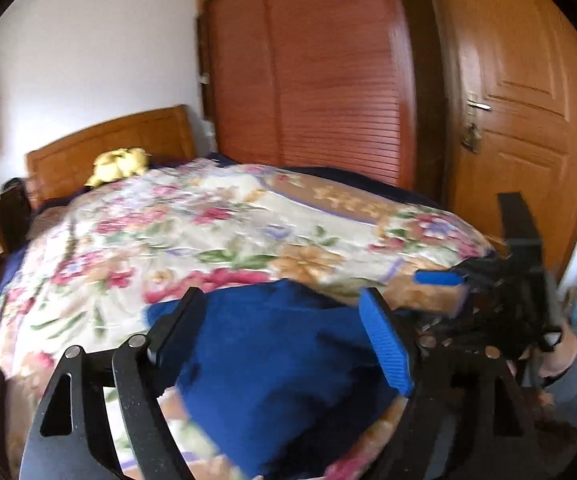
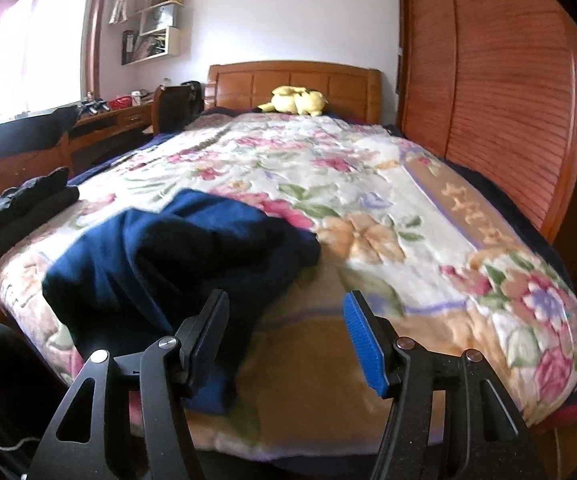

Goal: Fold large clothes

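Folding stood unfinished. One blue garment [image 2: 176, 248] lay bunched and creased on the floral blanket [image 2: 368, 184], at the blanket's foot end toward its window-side corner, with no clean fold line visible; by my judgement it needed spreading flat before any fold could be made. A dark pile [image 2: 24, 208] sat at the blanket's window-side edge, beyond the garment; whether it was folded work I could not tell.

Left gripper [image 1: 288, 340] hung just over the garment with its jaws spread wide, gripping nothing. Right gripper [image 2: 288, 340] hovered over the blanket's foot edge, jaws likewise wide apart and empty, its inner finger close beside the garment's near hem; contact could not be confirmed.

Count: blue garments, one. Dark piles, one. Blankets, one. Grippers, two. Yellow plush toys [image 2: 296, 101], one, at the blanket's head end against the headboard [image 2: 292, 76]. Wardrobes [image 2: 488, 80], one, along the blanket's far side. Doors [image 1: 528, 120], one, beyond the wardrobe.
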`<state>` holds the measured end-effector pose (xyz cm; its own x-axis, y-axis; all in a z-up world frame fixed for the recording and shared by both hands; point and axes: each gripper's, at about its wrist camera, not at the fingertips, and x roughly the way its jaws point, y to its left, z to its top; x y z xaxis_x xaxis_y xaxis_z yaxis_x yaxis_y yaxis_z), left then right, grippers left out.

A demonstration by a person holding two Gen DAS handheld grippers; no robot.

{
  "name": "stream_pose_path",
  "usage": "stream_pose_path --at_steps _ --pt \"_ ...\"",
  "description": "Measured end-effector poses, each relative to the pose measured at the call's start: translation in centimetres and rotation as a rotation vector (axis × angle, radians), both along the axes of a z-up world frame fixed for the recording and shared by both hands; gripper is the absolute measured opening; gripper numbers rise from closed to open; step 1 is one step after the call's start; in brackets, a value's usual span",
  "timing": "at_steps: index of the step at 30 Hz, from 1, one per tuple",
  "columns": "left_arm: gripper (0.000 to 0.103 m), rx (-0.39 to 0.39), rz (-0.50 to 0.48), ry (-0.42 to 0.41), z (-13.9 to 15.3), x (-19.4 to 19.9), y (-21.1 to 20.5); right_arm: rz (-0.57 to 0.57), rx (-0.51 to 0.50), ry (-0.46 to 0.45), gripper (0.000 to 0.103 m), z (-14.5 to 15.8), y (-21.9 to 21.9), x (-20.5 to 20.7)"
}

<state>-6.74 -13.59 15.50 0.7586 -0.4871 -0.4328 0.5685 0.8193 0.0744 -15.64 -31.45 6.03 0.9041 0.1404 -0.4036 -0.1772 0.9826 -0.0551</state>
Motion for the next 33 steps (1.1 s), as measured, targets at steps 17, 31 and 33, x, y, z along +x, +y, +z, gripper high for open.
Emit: stream_pose_path --at_steps 17,31,33 --pt "0.080 -0.060 0.151 0.109 -6.7 3.1 8.8 0.155 -0.004 0.110 0.059 0.6 4.8 4.6" --pt "0.080 -0.062 0.091 0.155 -9.3 4.6 8.2 0.064 0.050 0.258 0.020 -4.1 1.7 3.6" --pt "0.080 -0.063 0.086 0.150 -9.3 4.6 8.0 0.056 0.061 0.248 0.023 -4.0 1.5 3.0"
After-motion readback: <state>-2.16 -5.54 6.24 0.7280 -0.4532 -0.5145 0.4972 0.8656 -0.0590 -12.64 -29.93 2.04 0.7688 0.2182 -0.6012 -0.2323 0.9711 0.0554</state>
